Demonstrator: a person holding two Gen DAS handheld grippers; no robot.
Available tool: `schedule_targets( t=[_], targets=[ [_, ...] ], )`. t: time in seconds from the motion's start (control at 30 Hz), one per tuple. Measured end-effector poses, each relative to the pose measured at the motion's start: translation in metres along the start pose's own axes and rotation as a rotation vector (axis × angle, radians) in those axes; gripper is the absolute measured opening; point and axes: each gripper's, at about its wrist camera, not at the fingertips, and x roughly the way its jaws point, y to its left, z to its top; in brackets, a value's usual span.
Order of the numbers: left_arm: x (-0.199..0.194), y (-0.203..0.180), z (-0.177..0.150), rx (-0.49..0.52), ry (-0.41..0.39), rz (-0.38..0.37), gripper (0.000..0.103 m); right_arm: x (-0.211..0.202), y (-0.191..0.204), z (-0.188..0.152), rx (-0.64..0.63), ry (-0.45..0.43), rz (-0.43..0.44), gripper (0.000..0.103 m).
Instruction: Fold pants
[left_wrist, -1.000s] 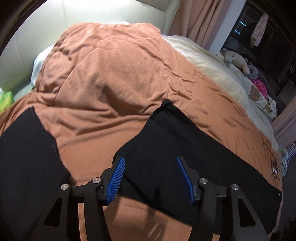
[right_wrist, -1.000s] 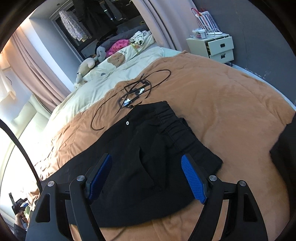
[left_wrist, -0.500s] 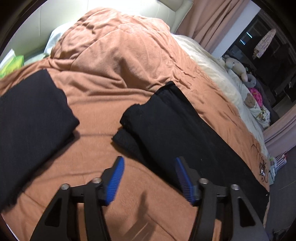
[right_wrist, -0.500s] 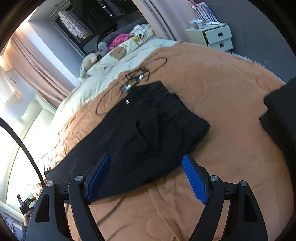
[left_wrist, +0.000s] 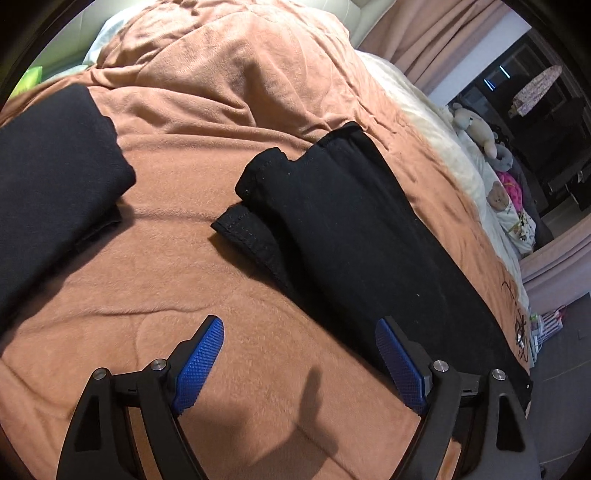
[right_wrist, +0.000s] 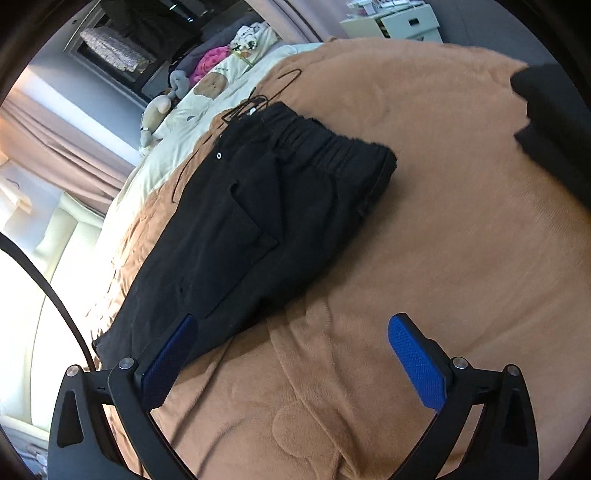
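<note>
Black pants (left_wrist: 354, 229) lie folded lengthwise on the orange blanket (left_wrist: 207, 155), the leg hems toward the left wrist view. Their elastic waistband (right_wrist: 332, 147) and a pocket show in the right wrist view. My left gripper (left_wrist: 299, 332) hovers over bare blanket just short of the leg end, its jaws opening with nothing between them. My right gripper (right_wrist: 295, 328) hangs near the pants' seat edge, its jaws also opening, empty; its left finger (right_wrist: 170, 354) overlaps the fabric edge in the picture.
A second folded black garment (left_wrist: 48, 177) lies at the left, also seen at the right edge as the dark pile (right_wrist: 554, 122). A black cable (right_wrist: 251, 107) lies beside the waistband. Soft toys (left_wrist: 476, 129) and a cream sheet sit at the bed's far side.
Both grippers sank toward the bed and drew back, so they now hang over blanket instead of over the pants. Both sets of jaws spread wider.
</note>
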Motion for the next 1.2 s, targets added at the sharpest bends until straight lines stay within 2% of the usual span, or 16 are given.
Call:
schedule_targets(
  t=[0.13,0.27,0.43,0.67,0.7,0.97,1.07,1.1,1.17,1.2],
  targets=[
    [0.013,0.003,0.003,0.006,-0.021,0.012,0.086,0.007,-0.008,0.001,0.019,-0.018,-0.006,0.103],
    [0.028,0.007,0.005,-0.018,-0.006,0.000,0.085,0.015,-0.007,-0.001,0.022,-0.025,0.001,0.101],
    [0.040,0.009,0.011,-0.044,-0.035,-0.033,0.083,0.030,-0.008,-0.002,0.054,-0.022,0.055,0.087],
    [0.053,0.008,0.024,-0.048,-0.047,0.010,0.069,0.049,-0.015,0.003,0.080,-0.031,0.097,0.087],
    [0.054,0.007,0.025,-0.043,-0.048,0.021,0.065,0.050,-0.017,0.002,0.087,-0.033,0.098,0.087],
    [0.064,0.008,0.036,-0.047,-0.068,0.036,0.053,0.059,-0.024,0.005,0.124,-0.086,0.090,0.086],
    [0.067,0.001,0.039,-0.001,-0.085,0.075,0.041,0.063,-0.026,0.005,0.139,-0.098,0.105,0.080],
    [0.067,-0.001,0.039,0.012,-0.090,0.079,0.032,0.065,-0.027,0.005,0.143,-0.101,0.112,0.075],
    [0.067,-0.005,0.041,0.019,-0.097,0.082,0.023,0.067,-0.031,0.006,0.153,-0.109,0.127,0.065],
    [0.065,-0.008,0.043,0.026,-0.107,0.091,0.021,0.068,-0.032,0.006,0.159,-0.111,0.129,0.055]
  ],
)
